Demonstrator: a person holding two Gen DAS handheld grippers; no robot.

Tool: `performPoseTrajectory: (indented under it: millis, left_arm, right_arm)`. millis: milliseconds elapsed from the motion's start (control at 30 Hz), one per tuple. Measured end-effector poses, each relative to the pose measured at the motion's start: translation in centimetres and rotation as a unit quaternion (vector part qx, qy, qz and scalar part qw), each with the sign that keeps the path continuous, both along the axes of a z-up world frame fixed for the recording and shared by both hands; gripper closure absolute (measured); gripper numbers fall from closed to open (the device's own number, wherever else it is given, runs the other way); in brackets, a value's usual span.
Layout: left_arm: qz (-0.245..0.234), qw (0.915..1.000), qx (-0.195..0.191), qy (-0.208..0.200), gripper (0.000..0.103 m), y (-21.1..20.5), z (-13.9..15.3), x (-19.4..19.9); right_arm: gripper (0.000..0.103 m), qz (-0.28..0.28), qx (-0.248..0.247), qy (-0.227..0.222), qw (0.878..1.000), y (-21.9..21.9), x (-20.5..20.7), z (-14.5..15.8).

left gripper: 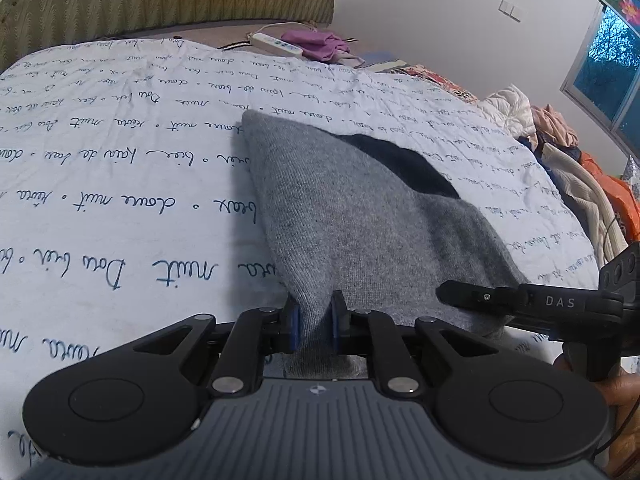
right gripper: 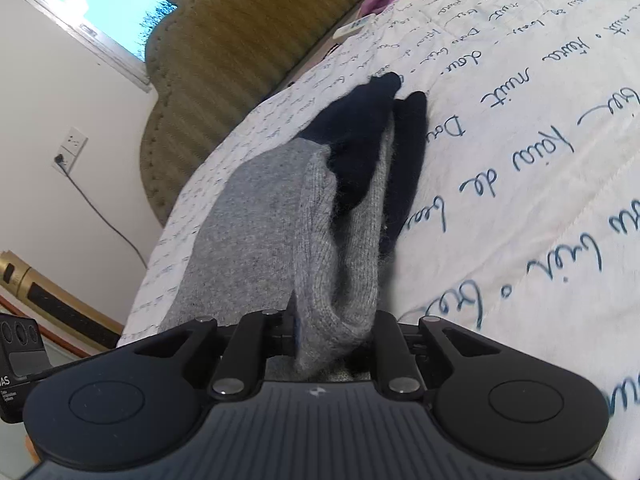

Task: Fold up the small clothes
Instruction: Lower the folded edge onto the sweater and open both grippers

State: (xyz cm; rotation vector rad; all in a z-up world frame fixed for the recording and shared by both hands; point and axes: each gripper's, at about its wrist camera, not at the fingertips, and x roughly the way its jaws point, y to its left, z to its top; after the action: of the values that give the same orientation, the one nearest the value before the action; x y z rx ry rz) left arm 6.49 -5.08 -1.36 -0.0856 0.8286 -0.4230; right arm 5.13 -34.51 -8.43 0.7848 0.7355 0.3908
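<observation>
A: Bed (left gripper: 100, 200) with the white script-print quilt is carrying everything. What's lying on it?

B: Grey knit garment (left gripper: 360, 216) with dark navy ends (right gripper: 368, 140), mid-quilt. Near edge is hanging lifted off the quilt, far end resting on it.

A: Grippers?

B: Left gripper (left gripper: 314, 322) is pinching the near grey edge between its blue pads. Right gripper (right gripper: 332, 334) is clamping a bunched grey hem; its jaws are mostly buried in fabric, but cloth is clearly running through them. From the left view it's sitting just beside the left one, on the same edge.

A: Progress?

B: Judging early to mid. Garment is looking doubled lengthwise already, navy ends roughly paired. Cross fold and laying flat are remaining. Clothes pile (left gripper: 560, 148) at the bed's far side is looking unfolded.
</observation>
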Motion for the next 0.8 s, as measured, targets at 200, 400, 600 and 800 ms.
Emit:
performPoseTrajectory:
  millis: [200,400,600,800]
  left_arm:
    - [-0.001,0.9995,0.032,-0.004,0.086,-0.5,-1.1,-1.2]
    - [0.024,0.9963,0.073,-0.037,0.063,-0.9,-1.2,-2.3]
    - [0.059,0.9918,0.100,-0.054,0.056,-0.3,-0.6,-3.7]
    - [0.129,0.9791,0.139,-0.073,0.052,0.7,-0.3,-4.5]
  right_arm:
    - [0.086,0.006,-0.031,0.005,0.999,0.2,-0.9,-0.1]
    - [0.065,-0.007,-0.117,-0.011,0.993,1.9,-1.9,1.3]
    - [0.048,-0.037,-0.154,-0.033,0.987,1.2,-3.6,1.9]
    - [0.036,-0.094,-0.252,-0.136,0.953,2.6,-6.2,5.7]
